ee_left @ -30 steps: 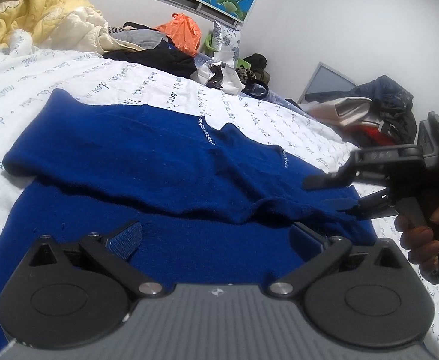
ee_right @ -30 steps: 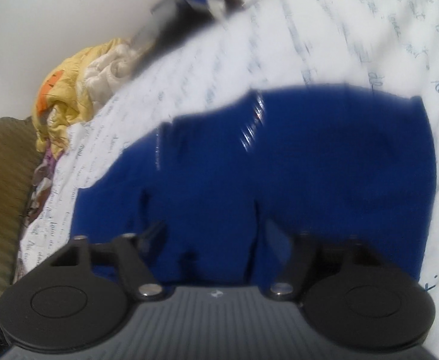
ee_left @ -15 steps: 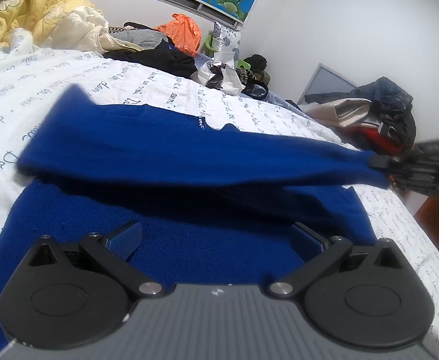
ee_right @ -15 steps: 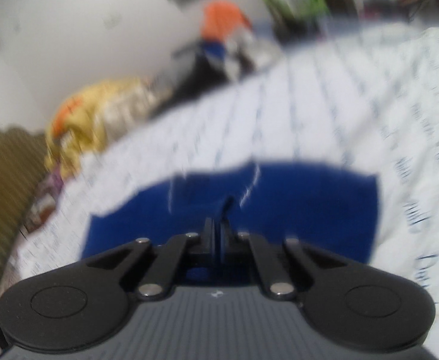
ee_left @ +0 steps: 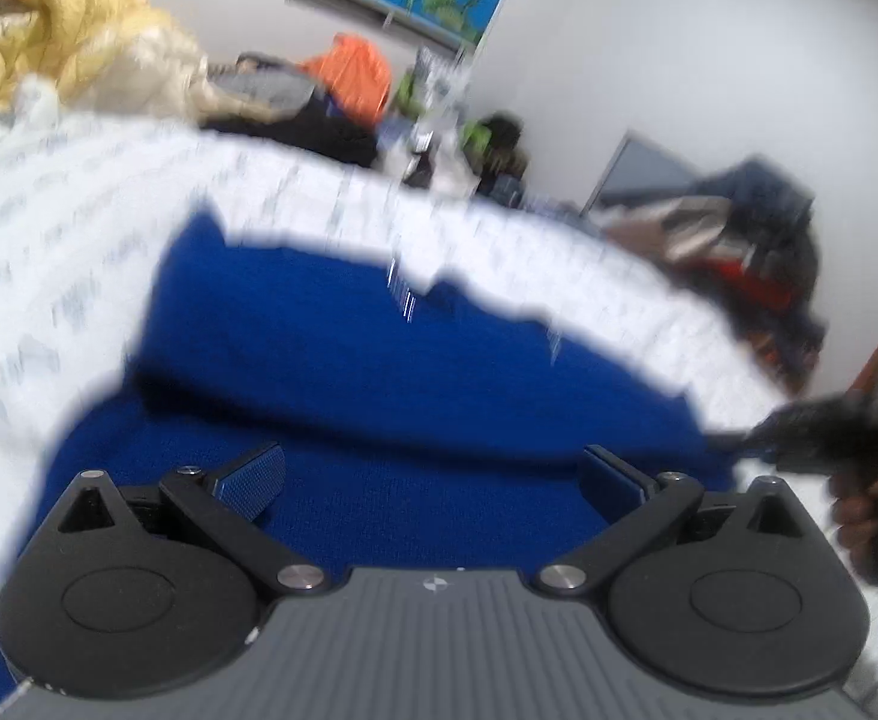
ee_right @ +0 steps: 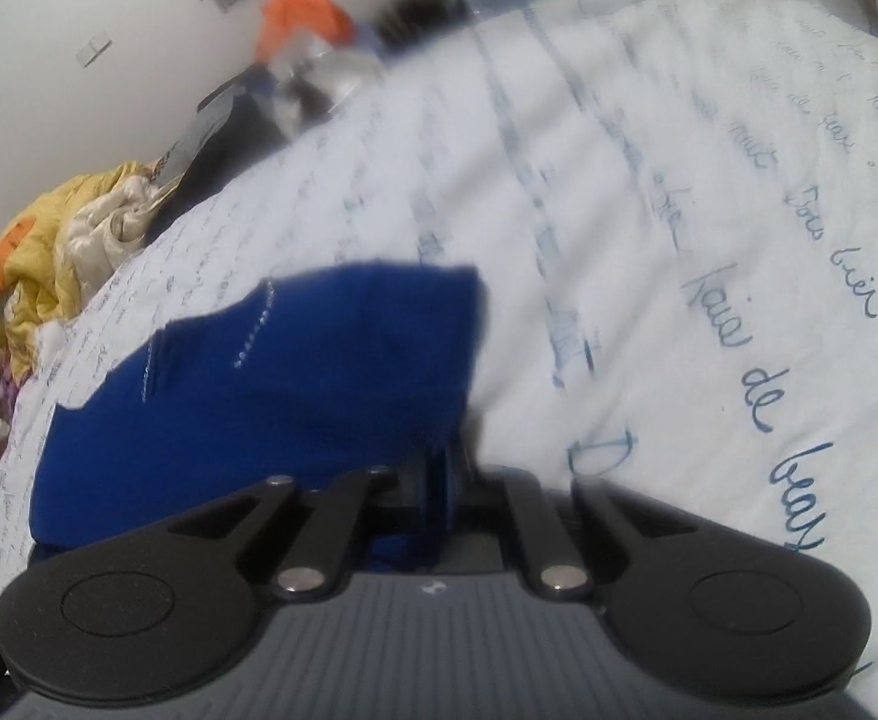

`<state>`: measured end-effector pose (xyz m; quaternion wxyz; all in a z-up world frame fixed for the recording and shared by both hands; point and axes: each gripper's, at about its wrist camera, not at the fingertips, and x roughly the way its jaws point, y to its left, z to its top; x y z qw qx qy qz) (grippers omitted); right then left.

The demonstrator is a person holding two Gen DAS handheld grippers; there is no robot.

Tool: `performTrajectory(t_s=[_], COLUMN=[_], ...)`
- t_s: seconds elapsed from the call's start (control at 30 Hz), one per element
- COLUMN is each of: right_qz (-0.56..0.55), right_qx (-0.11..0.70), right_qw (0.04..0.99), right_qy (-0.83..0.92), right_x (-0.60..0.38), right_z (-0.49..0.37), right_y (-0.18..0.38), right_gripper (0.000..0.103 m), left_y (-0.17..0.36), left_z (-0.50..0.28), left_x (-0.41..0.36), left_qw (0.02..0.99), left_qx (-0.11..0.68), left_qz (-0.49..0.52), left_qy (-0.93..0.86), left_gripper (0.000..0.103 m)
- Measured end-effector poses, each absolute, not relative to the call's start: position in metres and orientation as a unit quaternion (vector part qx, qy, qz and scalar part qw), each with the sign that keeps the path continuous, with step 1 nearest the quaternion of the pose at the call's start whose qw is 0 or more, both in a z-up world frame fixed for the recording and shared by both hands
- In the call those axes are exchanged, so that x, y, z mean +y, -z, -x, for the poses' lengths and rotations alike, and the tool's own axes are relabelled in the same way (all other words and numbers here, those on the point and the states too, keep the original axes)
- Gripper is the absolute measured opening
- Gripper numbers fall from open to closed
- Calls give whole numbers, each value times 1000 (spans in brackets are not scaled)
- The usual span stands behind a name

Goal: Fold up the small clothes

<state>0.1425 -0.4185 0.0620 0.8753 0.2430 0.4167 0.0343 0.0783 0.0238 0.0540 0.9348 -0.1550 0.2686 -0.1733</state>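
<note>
Sleeve (ee_left: 415, 354) now pulled crosswise, R gripper (ee_right: 436, 483).

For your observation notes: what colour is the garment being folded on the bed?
Deep royal blue garment, with thin lines of pale stitching; it shows best in the right wrist view.

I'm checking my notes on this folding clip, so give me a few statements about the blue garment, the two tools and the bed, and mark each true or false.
1. The right tool has blue garment fabric between its fingers. True; its jaws are easing open.
2. The left tool is clamped on the garment. False: its fingers stand wide apart above the cloth, holding nothing.
3. The garment lies on a sheet printed with handwriting. True.
4. The garment is red. False: it is dark blue.
5. A yellow quilt is heaped at the far end of the bed. True.
</note>
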Motion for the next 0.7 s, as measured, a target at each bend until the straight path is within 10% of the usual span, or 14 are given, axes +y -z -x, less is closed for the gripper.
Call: performTrajectory(t_s=[0.07, 0.13, 0.2, 0.37, 0.4, 0.43, 0.47, 0.7], right_qz=[-254, -249, -227, -225, -220, -208, -197, -187], right_qx=[393, 358, 361, 390, 388, 392, 405, 325], right_qw=[883, 900, 904, 893, 894, 896, 892, 926], right_qy=[-37, -19, 0, -17, -23, -28, -38, -27], right_x=[-428, -436, -441, -432, -427, -421, -416, -426], right_z=[-141, -146, -165, -206, -209, -213, -217, -185], right_y=[-74, -83, -80, -63, -62, -62, -59, -82], right_gripper=[33, 81, 81, 69, 53, 16, 9, 4], left_y=[-77, -89, -83, -44, -38, -38, -36, -41], left_z=[-93, -127, -172, -250, -257, -257, -260, -244], left_x=[39, 47, 59, 92, 93, 89, 83, 68], left_qw=[951, 961, 954, 891, 883, 893, 894, 925], left_qx=[227, 228, 269, 388, 397, 383, 390, 360], left_qz=[141, 99, 96, 218, 232, 218, 196, 100], left_qy=[158, 118, 89, 89, 95, 97, 104, 74], left_gripper=[103, 103, 103, 97, 97, 78, 18, 12])
